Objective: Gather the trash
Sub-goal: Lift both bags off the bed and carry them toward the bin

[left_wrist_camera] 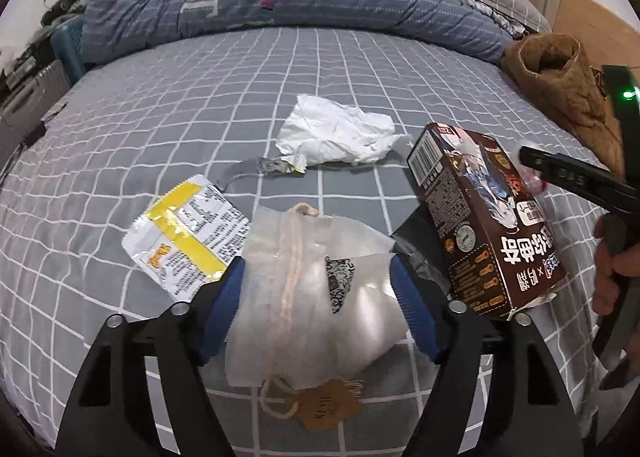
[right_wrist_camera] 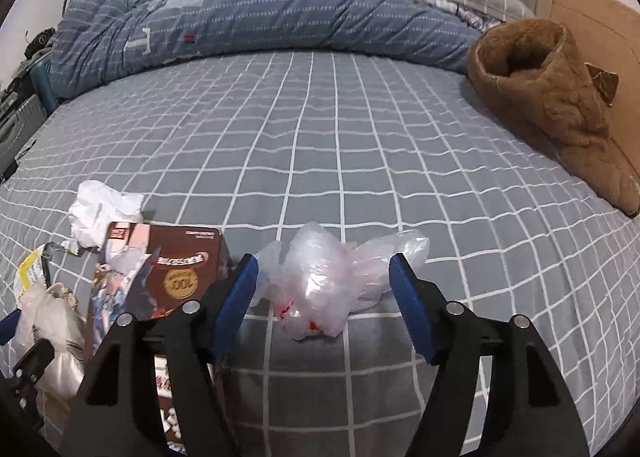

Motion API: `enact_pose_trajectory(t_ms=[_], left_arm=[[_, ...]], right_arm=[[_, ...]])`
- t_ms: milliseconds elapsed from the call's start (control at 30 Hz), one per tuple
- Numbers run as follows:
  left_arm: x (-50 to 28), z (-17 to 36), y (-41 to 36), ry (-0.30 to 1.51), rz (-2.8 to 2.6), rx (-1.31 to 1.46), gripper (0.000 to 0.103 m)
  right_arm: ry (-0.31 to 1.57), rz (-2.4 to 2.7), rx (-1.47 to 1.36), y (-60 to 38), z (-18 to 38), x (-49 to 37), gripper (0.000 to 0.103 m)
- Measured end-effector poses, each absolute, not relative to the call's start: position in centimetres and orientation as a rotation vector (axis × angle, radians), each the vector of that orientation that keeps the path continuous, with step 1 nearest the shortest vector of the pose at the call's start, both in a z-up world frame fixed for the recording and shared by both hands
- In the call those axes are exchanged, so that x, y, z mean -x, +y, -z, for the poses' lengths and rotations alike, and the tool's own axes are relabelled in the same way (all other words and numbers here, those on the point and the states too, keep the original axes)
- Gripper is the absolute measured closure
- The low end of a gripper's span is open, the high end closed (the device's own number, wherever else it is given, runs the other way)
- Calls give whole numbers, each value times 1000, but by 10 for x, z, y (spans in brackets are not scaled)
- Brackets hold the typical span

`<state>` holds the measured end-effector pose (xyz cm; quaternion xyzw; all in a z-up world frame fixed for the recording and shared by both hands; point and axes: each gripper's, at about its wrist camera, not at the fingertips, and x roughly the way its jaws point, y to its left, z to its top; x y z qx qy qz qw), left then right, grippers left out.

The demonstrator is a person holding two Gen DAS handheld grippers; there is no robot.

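Note:
My left gripper (left_wrist_camera: pixel 316 263) stands open low over the grey checked bed, with a translucent white drawstring bag (left_wrist_camera: pixel 304 289) lying flat between its blue pads. Left of the bag lies a yellow-and-white wrapper (left_wrist_camera: pixel 184 241). A crumpled white tissue (left_wrist_camera: pixel 336 133) and a silver strip (left_wrist_camera: pixel 256 169) lie further back. A brown snack box (left_wrist_camera: pixel 480 225) leans at the right over a black packet (left_wrist_camera: pixel 416 245). My right gripper (right_wrist_camera: pixel 323 259) is open around a crumpled clear plastic bag (right_wrist_camera: pixel 328 281) with red marks. The brown box (right_wrist_camera: pixel 168 277) sits to its left.
A rolled blue duvet (right_wrist_camera: pixel 260 9) and grey pillows lie across the back of the bed. A brown fleece garment (right_wrist_camera: pixel 560 117) is heaped at the right edge. A hand (left_wrist_camera: pixel 612 269) holds the right gripper beside the box. Furniture and a suitcase stand off the bed's left side.

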<state>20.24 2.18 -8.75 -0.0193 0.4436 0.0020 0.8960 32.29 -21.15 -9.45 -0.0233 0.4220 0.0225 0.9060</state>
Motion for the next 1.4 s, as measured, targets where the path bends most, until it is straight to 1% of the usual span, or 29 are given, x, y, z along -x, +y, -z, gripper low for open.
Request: enact_pose_trajectory(t_ms=[100,333,367,400,433,467,533,600,633,933,1400], left_arm=[[-206,94,18,940,3,34,29],[-214,109,11,962,13,21,29],[-215,111,10,964,17,20,30],[-216,112,10,965,23,26,32],[-216,113,9,967,29,30,37],[-216,114,8,972,46,33,40],[-215,115,5,975,69,34,52],[-213,115,0,970,99,15,59],[-213,115,-1,966,103,14,61],[-208,105,1,947,117,40,66],[-190,72,8,886,121,32,66]], right_arm=[[895,-62,52,-210,103,-330,38],[906,-79,76,-204,113,-334,59],[906,-77,76,-204,113,-334,61],[907,-73,74,-204,114,-335,65],[907,-69,71,-205,114,-335,67],[908,-69,66,-206,114,-335,68],[906,-71,68,-206,114,-334,69],[904,-72,70,-206,114,-333,69],[903,-72,71,-206,113,-333,69],[843,-58,71,-207,99,-312,70],[806,-44,36,-210,67,-258,70]])
